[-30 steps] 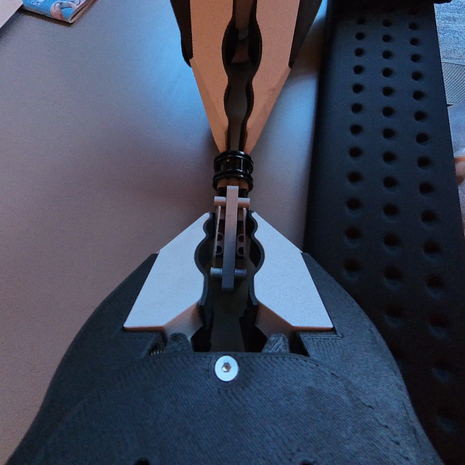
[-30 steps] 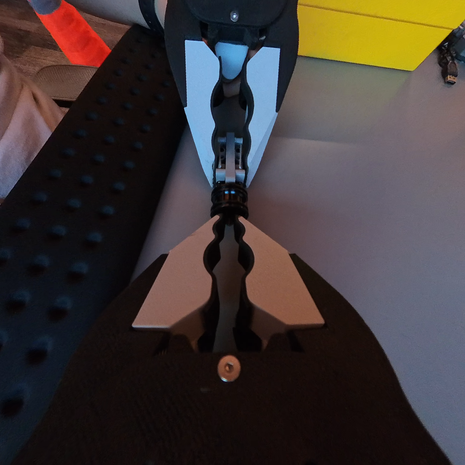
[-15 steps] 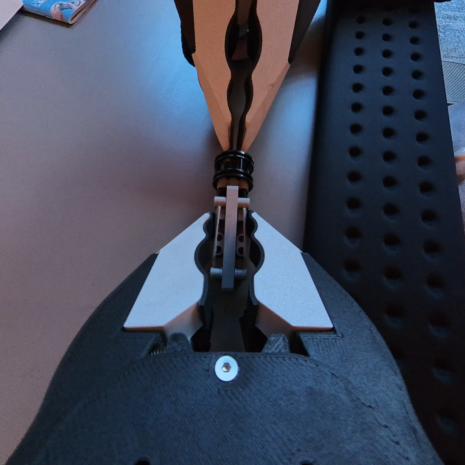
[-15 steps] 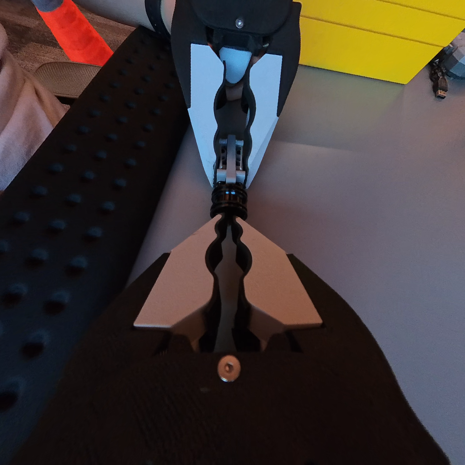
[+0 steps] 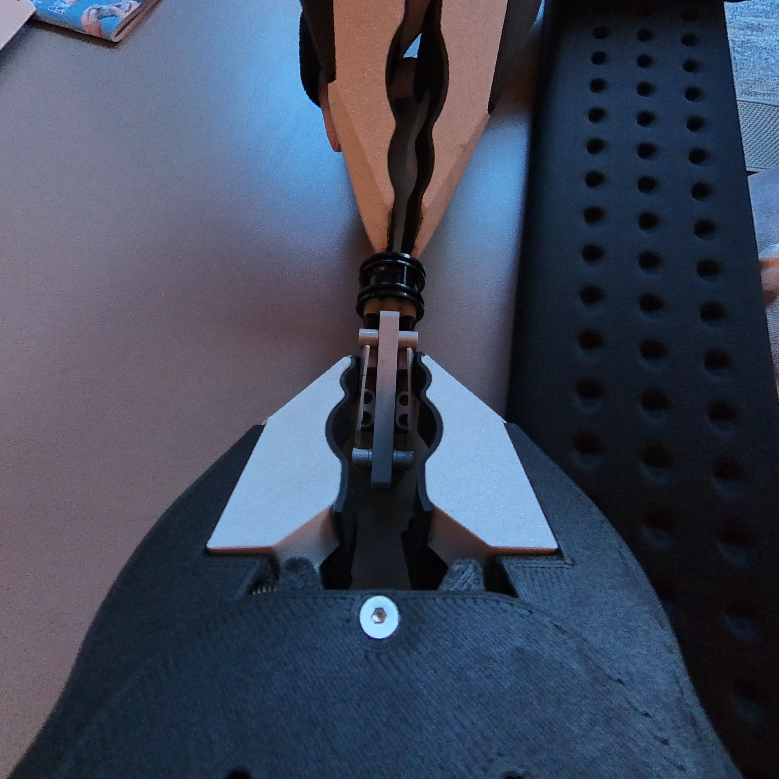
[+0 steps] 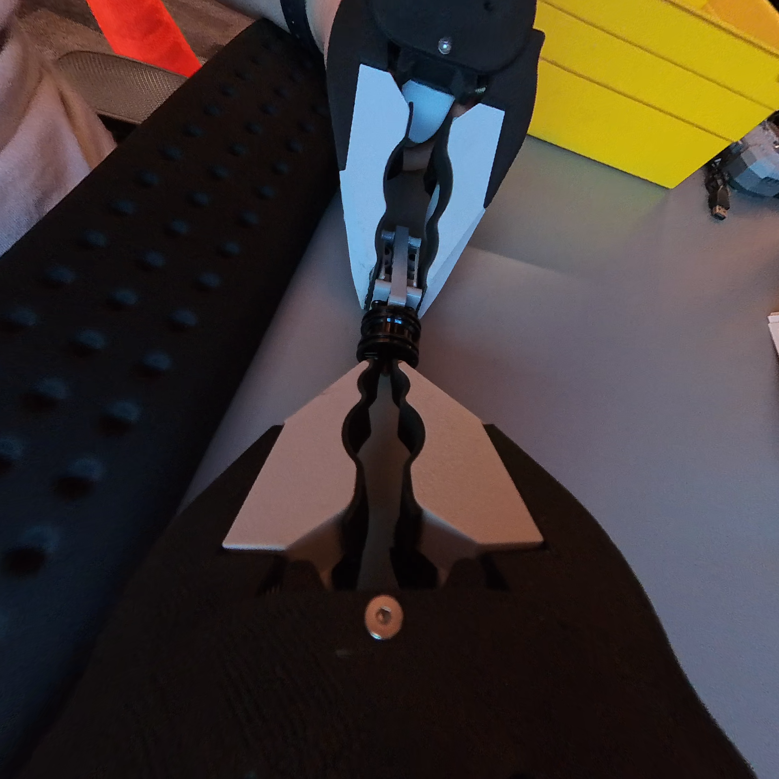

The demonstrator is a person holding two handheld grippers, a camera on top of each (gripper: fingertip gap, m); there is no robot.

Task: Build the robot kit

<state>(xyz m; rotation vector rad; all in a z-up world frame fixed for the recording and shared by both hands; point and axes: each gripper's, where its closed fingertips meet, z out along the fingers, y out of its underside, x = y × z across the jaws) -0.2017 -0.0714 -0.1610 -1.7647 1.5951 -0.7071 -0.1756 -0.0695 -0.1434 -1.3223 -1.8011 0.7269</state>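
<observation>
1. Grey and bare, the surface [image 5: 168, 295] lies under both my tools, with a black perforated mat [image 5: 657, 295] along one side of it.
2. Between the two tools is a small grey brick assembly [image 5: 385, 404] capped at its far end by a black ribbed wheel [image 5: 390, 284]; it is held clear above the surface.
3. My left hand-held gripper [image 5: 384, 366] is clamped on the grey assembly, whose body sits between the wavy inner edges of the fingers with the wheel sticking out past the tips.
4. My right hand-held gripper [image 6: 382, 371] points at it from the opposite side, its tips drawn nearly together right at the black ribbed wheel [image 6: 388, 339]; whether they pinch the wheel's hub or only touch it, I cannot tell.
5. Farther out in the right wrist view, a yellow box [image 6: 632, 97] stands behind the left tool, a cable plug [image 6: 718, 206] lies near the box's corner, and a red strip [image 6: 139, 33] shows beyond the mat.
6. In the left wrist view, a blue patterned booklet [image 5: 92, 17] lies at the far corner.
</observation>
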